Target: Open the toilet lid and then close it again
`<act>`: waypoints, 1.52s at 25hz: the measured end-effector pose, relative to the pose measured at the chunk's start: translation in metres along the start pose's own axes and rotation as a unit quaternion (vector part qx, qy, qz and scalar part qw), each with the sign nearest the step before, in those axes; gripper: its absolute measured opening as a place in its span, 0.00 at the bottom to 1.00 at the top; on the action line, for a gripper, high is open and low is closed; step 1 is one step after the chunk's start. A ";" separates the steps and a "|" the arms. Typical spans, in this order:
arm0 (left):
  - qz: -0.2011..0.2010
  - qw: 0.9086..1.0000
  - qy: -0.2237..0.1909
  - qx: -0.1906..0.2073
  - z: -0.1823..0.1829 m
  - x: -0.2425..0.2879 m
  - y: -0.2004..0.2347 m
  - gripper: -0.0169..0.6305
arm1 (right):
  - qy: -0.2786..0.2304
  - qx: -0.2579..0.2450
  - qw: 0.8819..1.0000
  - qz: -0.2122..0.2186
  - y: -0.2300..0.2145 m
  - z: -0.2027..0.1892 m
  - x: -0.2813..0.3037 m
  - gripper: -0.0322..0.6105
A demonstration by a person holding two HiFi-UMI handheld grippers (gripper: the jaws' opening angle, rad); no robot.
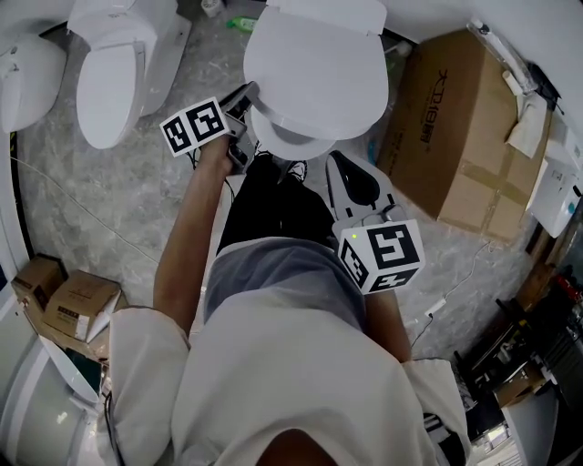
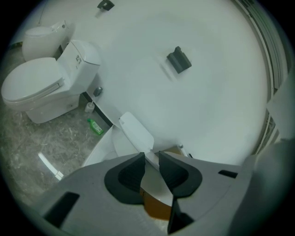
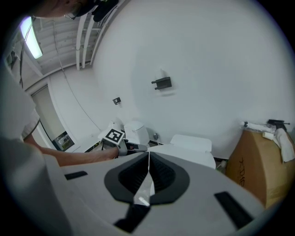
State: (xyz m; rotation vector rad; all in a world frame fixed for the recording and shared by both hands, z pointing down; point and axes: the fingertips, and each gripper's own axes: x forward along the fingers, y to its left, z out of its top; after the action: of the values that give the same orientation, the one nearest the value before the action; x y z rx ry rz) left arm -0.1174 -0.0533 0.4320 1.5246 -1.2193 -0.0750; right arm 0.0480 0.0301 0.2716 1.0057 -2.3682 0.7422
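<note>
At toilet's near-left rim, my left gripper (image 1: 244, 102) has jaws clamped on edge of toilet lid (image 1: 314, 68); lid tilted up off seat (image 1: 291, 141), not yet upright. In left gripper view, lid's white edge runs between both pads. My right gripper (image 1: 346, 177) hangs near right, by my leg, jaws pressed together, nothing between, well apart from lid. Cistern (image 1: 328, 14) far behind lid. Cardboard box (image 1: 465, 136) just right of toilet. Second toilet (image 1: 114, 73) far left, lid down. Green bottle (image 1: 241, 24) on floor between both toilets.
</note>
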 end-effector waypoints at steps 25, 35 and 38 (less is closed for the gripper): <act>-0.095 0.995 0.014 -0.010 0.069 0.016 -0.051 0.18 | -0.055 0.039 0.995 -0.076 0.024 0.052 0.020 0.07; -0.119 0.993 0.001 -0.025 0.095 0.030 -0.070 0.18 | -0.053 0.036 0.995 -0.070 0.010 0.057 0.018 0.07; -0.119 0.992 -0.010 -0.032 0.104 0.031 -0.073 0.18 | -0.054 0.029 0.996 -0.066 0.006 0.063 0.018 0.07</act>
State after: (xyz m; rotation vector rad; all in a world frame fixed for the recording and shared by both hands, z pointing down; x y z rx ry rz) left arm -0.1213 -0.1589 0.3549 1.6102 -1.0357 -0.2849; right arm 0.0200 -0.0157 0.2332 1.2430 -2.3539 0.7258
